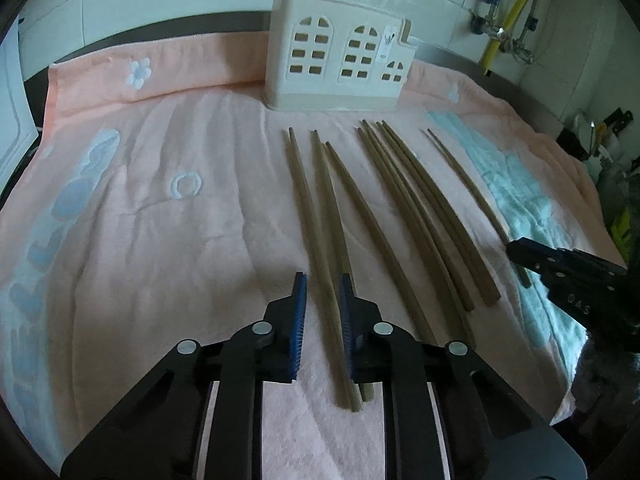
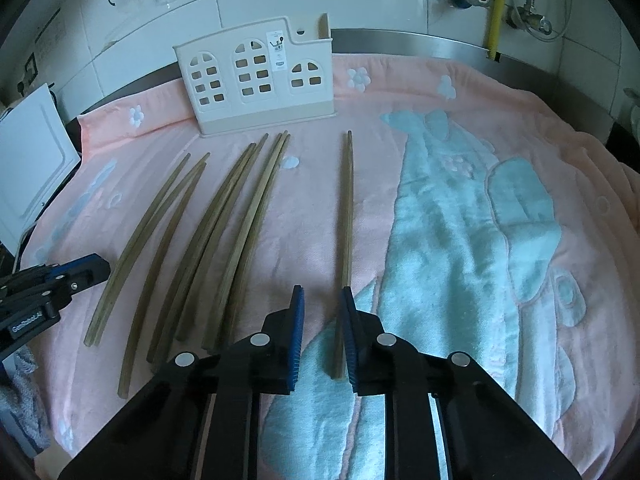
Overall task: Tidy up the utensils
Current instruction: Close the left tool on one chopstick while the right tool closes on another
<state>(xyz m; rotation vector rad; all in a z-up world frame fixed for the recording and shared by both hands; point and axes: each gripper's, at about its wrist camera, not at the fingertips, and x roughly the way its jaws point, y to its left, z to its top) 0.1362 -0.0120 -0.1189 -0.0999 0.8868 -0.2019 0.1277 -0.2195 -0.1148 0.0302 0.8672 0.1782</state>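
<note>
Progress: nothing looks sorted yet. The cream plastic utensil holder with arched window cut-outs (image 1: 338,60) stands at 12 o'clock on the pink terry towel with pale blue patterns (image 1: 160,216), and no utensil shows through its cut-outs, though its inside cannot be seen from above.

Utensils: all the long brown wooden chopsticks (image 1: 404,200) lie flat on the towel, tips toward the holder, in loose groups: a few at the left, a tighter bundle in the middle, and a separate pair (image 2: 346,216) at the right. Judged from this, every piece is left to move.

Left claw: the left claw (image 1: 323,304) is apart, its blue pads straddling the thick ends of the leftmost chopsticks (image 1: 320,216) without closing on them.

Right claw: the right claw (image 2: 323,312) is also apart, with the thick end of the separate pair lying between its pads, unclamped.

Step in hand: both claws seem lined up for a first pick; neither has lifted anything.

Left view only: it shows the right claw from the side at 3 o'clock, low over the far-right chopsticks, and the dark bench edge (image 1: 52,120) at 9 o'clock.

Right view only: it shows the left claw's tip at 9 o'clock, a large blue figure woven into the towel at 3 o'clock, the holder's raised rear corner, and a white panel (image 2: 32,152) at 9 o'clock.
</note>
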